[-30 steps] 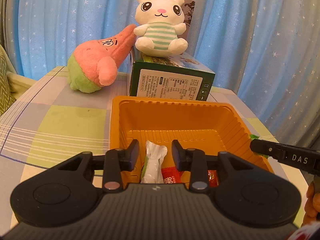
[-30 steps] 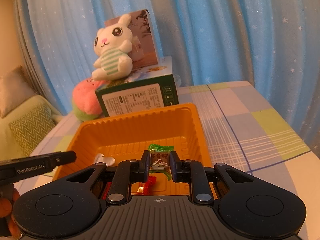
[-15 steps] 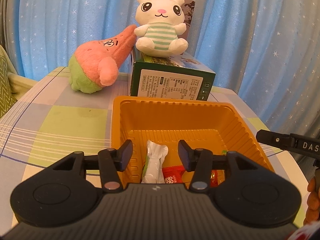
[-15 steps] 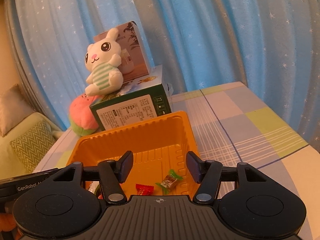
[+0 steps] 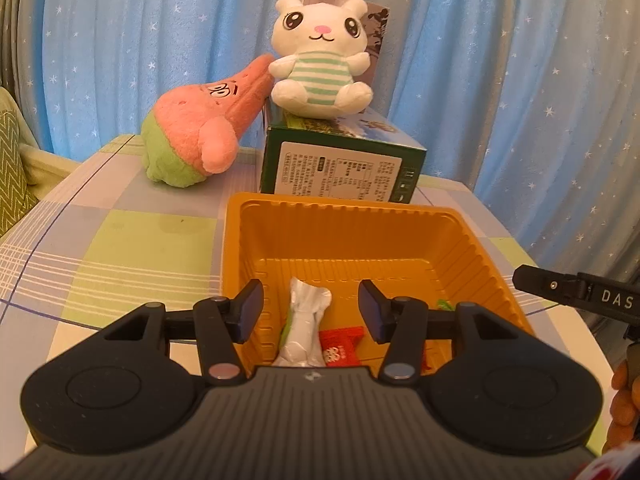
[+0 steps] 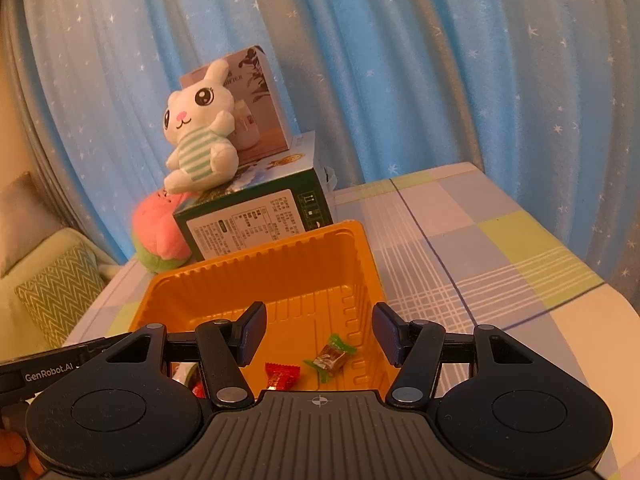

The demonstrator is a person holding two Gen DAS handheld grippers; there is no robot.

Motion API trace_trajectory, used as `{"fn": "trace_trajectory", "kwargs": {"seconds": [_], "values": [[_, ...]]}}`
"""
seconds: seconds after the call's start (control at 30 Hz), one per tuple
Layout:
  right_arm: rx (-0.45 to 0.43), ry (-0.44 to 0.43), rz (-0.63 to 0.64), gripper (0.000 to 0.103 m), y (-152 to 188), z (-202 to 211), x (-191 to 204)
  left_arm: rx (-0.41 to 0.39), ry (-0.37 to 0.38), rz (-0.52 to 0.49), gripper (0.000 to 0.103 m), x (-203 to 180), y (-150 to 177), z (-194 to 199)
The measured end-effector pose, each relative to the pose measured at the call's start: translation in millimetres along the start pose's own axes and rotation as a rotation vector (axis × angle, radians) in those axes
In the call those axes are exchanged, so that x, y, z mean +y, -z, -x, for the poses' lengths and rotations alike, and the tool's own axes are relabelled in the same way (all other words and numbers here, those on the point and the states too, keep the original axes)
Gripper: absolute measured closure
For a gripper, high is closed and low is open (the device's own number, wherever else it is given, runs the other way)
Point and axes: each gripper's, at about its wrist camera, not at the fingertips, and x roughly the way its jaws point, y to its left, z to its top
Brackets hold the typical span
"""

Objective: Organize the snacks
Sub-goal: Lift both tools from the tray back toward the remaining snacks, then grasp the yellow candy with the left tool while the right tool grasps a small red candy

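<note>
Snacks lie in the orange tray (image 5: 472, 240), which serves as the landmark here. In the left wrist view a white wrapped snack (image 5: 306, 328) rests on the tray floor at the near wall, with a red packet (image 5: 340, 346) touching its right side. The left gripper (image 5: 311, 312) hovers just above them, jaws apart and nothing pressed between the pads. These pieces look light, soft and crinkly; I judge the twisted wrapper ends too slippery, so the firm middle is the place to pinch. Against the earlier frame, the jaws have just been opening around the white snack, which lies as it did.

In the right wrist view a green-ended candy (image 6: 330, 358) lies loose on the tray floor toward the right wall, a red candy (image 6: 282, 374) just left of it. The right gripper (image 6: 320, 332) stands above them with jaws wide apart and empty. 1 second earlier it was clamped on that green candy; now the candy has dropped into the tray. Beyond the tray's far wall a green box (image 6: 256, 224) carries a white plush rabbit (image 6: 200, 140).
</note>
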Motion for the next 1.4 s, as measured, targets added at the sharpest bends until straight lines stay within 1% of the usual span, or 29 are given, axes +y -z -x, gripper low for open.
{"fn": "trace_trajectory", "kwargs": {"seconds": [0.17, 0.27, 0.3, 0.47, 0.67, 0.8, 0.93, 1.07, 1.23, 1.4], "values": [[-0.017, 0.003, 0.011, 0.044, 6.2, 24.6, 3.5, -0.002, 0.008, -0.005, 0.051, -8.5, 11.6, 26.5], [-0.009, -0.007, 0.008, 0.044, 17.0, 44.1, 4.9, 0.011, 0.012, -0.009, 0.048, -13.9, 21.4, 42.8], [-0.007, -0.006, 0.01, 0.044, 20.7, 50.4, 5.8, 0.017, 0.015, -0.009, 0.045, -15.7, 25.0, 49.1], [-0.004, -0.001, -0.015, 0.044, 37.2, 88.9, 6.2, 0.044, 0.024, 0.01, 0.042, -21.5, 46.9, 82.6], [0.007, 0.025, -0.037, 0.044, 64.5, 144.1, 6.1, 0.064, 0.042, 0.07, 0.035, -21.5, 74.5, 130.2], [0.012, 0.05, -0.035, 0.044, 83.8, 180.1, 9.2, 0.06, 0.032, 0.062, 0.033, -25.7, 88.8, 163.7], [0.026, 0.056, -0.047, 0.044, 104.6, 209.4, 11.9, 0.061, 0.021, 0.037, 0.031, -32.7, 104.2, 194.6], [0.052, 0.059, -0.049, 0.044, 124.6, 232.3, 17.1, 0.067, 0.02, 0.026, 0.029, -38.2, 119.5, 216.8], [0.059, 0.065, -0.02, 0.044, 140.2, 257.7, 25.9, 0.073, 0.011, 0.012, 0.024, -42.4, 138.9, 241.7], [0.076, 0.063, -0.009, 0.044, 150.3, 266.2, 33.4, 0.101, -0.004, 0.012, 0.024, -38.0, 157.4, 255.2]]}}
